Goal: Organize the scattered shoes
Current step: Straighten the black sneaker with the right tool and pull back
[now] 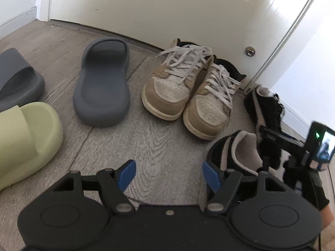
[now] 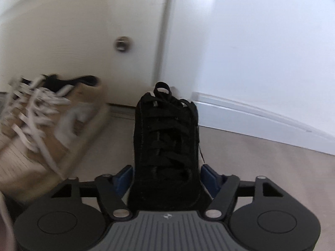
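Note:
My left gripper is open and empty above the wood floor. Ahead of it a pair of tan and white sneakers stands side by side against the door. A grey slide lies to their left, another grey slide at far left, and a pale green slide at near left. A black sneaker lies at right, another behind it by the wall. My right gripper is shut on a black laced sneaker, held up near the tan sneaker.
A white door with a round metal stop closes the back. A white wall and baseboard run along the right. The right gripper's body and camera show at the right edge of the left wrist view.

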Demonstrator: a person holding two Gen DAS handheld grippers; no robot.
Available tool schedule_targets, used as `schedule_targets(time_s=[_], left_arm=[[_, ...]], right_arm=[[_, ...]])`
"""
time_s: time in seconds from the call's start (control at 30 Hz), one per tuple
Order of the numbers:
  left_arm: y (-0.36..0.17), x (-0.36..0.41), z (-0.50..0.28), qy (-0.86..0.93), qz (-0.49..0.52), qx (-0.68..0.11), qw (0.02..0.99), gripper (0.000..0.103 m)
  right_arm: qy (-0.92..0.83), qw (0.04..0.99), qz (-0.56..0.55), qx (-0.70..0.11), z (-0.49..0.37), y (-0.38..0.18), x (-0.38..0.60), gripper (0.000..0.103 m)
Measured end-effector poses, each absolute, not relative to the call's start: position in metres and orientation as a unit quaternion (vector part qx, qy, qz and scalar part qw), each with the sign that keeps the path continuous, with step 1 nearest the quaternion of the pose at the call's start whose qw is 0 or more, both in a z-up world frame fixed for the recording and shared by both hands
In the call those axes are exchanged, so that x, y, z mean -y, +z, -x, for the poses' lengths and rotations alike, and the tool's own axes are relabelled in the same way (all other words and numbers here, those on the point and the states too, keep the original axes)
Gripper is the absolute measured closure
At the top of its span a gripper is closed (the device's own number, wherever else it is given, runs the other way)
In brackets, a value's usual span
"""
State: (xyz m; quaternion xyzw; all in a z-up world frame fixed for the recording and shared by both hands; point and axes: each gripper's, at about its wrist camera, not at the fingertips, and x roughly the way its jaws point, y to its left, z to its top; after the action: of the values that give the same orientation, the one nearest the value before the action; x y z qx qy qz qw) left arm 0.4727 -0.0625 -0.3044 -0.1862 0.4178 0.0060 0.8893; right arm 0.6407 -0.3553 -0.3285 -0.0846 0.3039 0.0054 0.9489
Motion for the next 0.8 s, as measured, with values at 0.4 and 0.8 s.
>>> schedule_targets(time_s=[0.4, 0.8], left_arm=[[-0.304, 0.067, -0.473, -0.005, 0.197, -0.420, 0.886, 0.031], [-0.289, 0.059, -0.455, -0.016, 0.210, -0.401, 0.891, 0.031]], right_arm=[[-0.050, 0.946, 0.070, -0.312, -0.654, -0.328, 0.407, 0.032], [0.102, 0.941, -0.098, -0.306, -0.477, -0.284, 0.371, 0.005]])
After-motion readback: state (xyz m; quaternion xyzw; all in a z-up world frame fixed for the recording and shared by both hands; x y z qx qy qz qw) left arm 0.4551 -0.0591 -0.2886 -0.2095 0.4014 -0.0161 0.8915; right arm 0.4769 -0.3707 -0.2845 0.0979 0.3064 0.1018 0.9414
